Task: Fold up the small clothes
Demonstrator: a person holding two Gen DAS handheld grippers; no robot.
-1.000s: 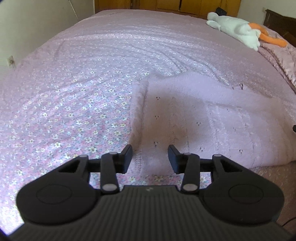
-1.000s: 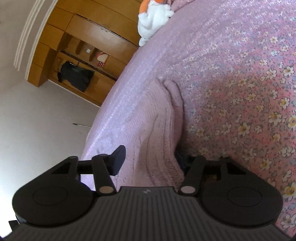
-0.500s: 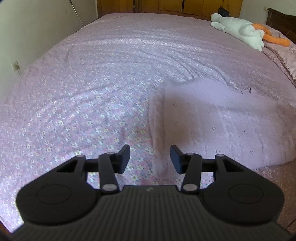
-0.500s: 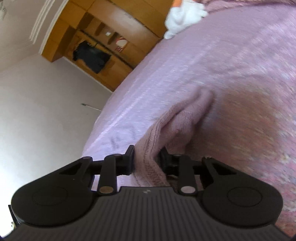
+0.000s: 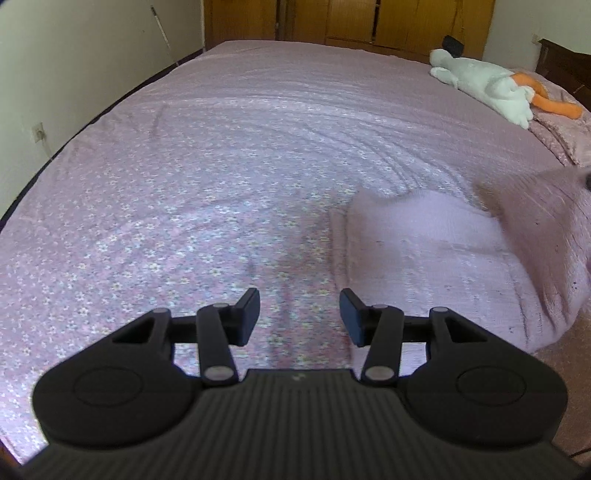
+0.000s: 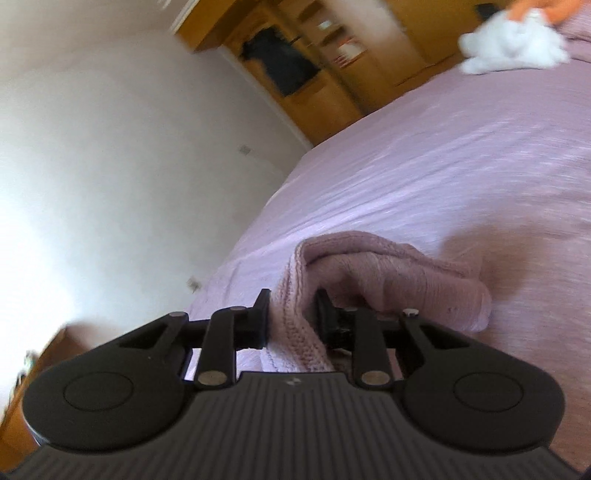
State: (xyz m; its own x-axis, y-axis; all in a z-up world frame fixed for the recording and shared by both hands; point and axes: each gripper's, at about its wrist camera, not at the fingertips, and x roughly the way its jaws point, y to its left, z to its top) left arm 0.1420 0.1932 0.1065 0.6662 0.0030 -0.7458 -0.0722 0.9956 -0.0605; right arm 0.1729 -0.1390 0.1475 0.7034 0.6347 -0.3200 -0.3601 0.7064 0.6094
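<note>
Floral bedspread point(image 5: 184, 206), wooden wardrobe point(image 5: 369, 22), left gripper point(image 5: 299, 317) apart, right gripper point(image 6: 291, 321) clamping knit garment point(image 6: 369, 266).

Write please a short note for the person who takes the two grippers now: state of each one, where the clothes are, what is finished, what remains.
Left hand-held gripper: open, empty, over the floral bedspread, left of the garment.
Right hand-held gripper: shut on a knit edge of the pink sweater, which is lifted and bunched.
The rest of the sweater lies on the bed; the raised part is blurred in the left wrist view.
Done: one edge gripped and raised.
Left: lay that edge over, smooth it, finish the fold.
A plush toy lies at the far side.
</note>
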